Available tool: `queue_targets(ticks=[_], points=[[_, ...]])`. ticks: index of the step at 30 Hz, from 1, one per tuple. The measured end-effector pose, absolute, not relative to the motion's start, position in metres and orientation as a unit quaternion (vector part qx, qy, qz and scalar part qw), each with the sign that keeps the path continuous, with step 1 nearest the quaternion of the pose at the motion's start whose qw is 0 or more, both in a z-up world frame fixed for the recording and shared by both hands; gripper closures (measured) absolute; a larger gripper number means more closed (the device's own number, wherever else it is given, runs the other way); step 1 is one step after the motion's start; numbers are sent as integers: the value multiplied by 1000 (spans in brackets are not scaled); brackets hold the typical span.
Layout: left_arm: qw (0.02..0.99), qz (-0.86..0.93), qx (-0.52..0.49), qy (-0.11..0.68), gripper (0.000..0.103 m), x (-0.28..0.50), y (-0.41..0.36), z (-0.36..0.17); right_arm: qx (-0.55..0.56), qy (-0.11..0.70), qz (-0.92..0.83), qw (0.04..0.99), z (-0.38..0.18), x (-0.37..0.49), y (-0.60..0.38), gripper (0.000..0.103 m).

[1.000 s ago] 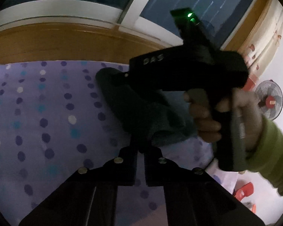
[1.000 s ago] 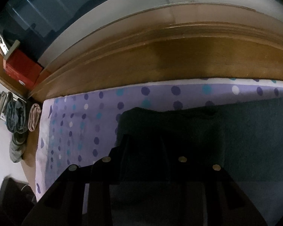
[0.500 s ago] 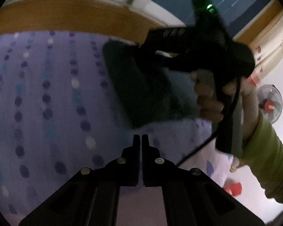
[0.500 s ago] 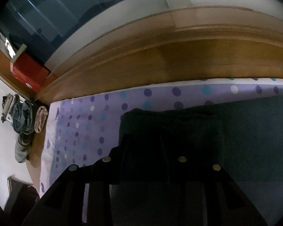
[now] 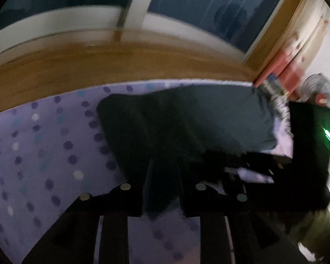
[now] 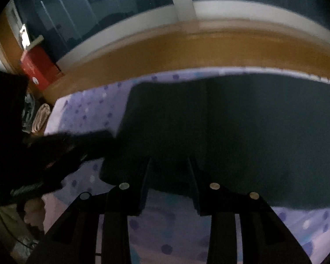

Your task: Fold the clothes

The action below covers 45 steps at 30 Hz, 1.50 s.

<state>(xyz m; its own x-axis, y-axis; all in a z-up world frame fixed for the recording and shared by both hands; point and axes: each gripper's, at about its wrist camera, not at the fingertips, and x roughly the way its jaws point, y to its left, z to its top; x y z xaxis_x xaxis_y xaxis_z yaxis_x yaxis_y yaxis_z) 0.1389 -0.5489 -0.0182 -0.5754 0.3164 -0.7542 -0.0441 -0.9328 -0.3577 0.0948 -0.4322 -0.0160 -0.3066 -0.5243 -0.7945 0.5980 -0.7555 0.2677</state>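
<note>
Bedroom in a home, seen from my grippers. Bed with lilac polka-dot sheet (image 5: 44,154); wooden ledge (image 6: 209,50) along its far edge; dark night-time window (image 5: 198,6) above; patterned curtain (image 5: 314,22); standing fan (image 5: 319,88); red box (image 6: 38,69); rolled clothes (image 6: 40,117) at the bed's corner.

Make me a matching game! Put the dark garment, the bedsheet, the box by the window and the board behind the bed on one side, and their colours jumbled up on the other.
Things:
1. garment
2. bedsheet
3. box
4. board behind the bed

Colours:
A. red
B. brown wood
C. dark teal
D. purple with dots

Pairs: 1-C, 2-D, 3-A, 4-B
</note>
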Motion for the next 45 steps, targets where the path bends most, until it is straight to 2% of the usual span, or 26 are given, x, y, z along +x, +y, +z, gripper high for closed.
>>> queue_targets(ticks=[4, 9, 10, 12, 14, 15, 17, 20, 23, 26, 31, 37, 40, 42, 45], points=[[88, 873, -455, -152, 80, 139, -543, -35, 488, -13, -799, 350, -31, 94, -411, 71], [71, 879, -436, -180, 79, 146, -545, -41, 495, -29, -790, 361, -35, 92, -403, 70], [68, 878, -434, -190, 79, 146, -547, -43, 496, -33, -787, 364, -34, 91, -404, 63], [69, 878, -434, -189, 79, 147, -547, -42, 496, -38, -777, 385, -34, 94, -408, 35], [73, 880, -436, -170, 79, 149, -544, -39, 490, -9, -778, 394, -33, 101, -420, 24], [77, 881, -440, -154, 77, 152, -542, -35, 485, 18, -782, 391, -32, 106, -428, 23], [78, 880, -445, -143, 71, 159, -546, -27, 476, 65, -794, 371, -30, 115, -441, 23], [77, 885, -438, -139, 67, 170, -559, -12, 462, 78, -819, 331, -23, 130, -443, 25], [55, 898, -423, -110, 50, 169, -576, -3, 428, 100, -840, 318, -11, 149, -446, 25], [33, 903, -417, -95, 49, 158, -589, -2, 393, 146, -848, 324, -5, 162, -465, 26], [74, 890, -421, -156, 49, 128, -601, -12, 353, 207, -847, 339, -11, 168, -500, 27], [101, 857, -465, -199, 49, 98, -605, -37, 365, 205, -836, 355, -26, 160, -532, 27], [105, 855, -462, -210, 46, 94, -604, -40, 363, 209, -846, 330, -35, 158, -540, 27], [110, 858, -461, -200, 45, 92, -601, -40, 360, 213, -852, 314, -39, 156, -542, 35], [111, 858, -467, -182, 48, 90, -596, -38, 357, 215, -864, 283, -39, 152, -540, 63]])
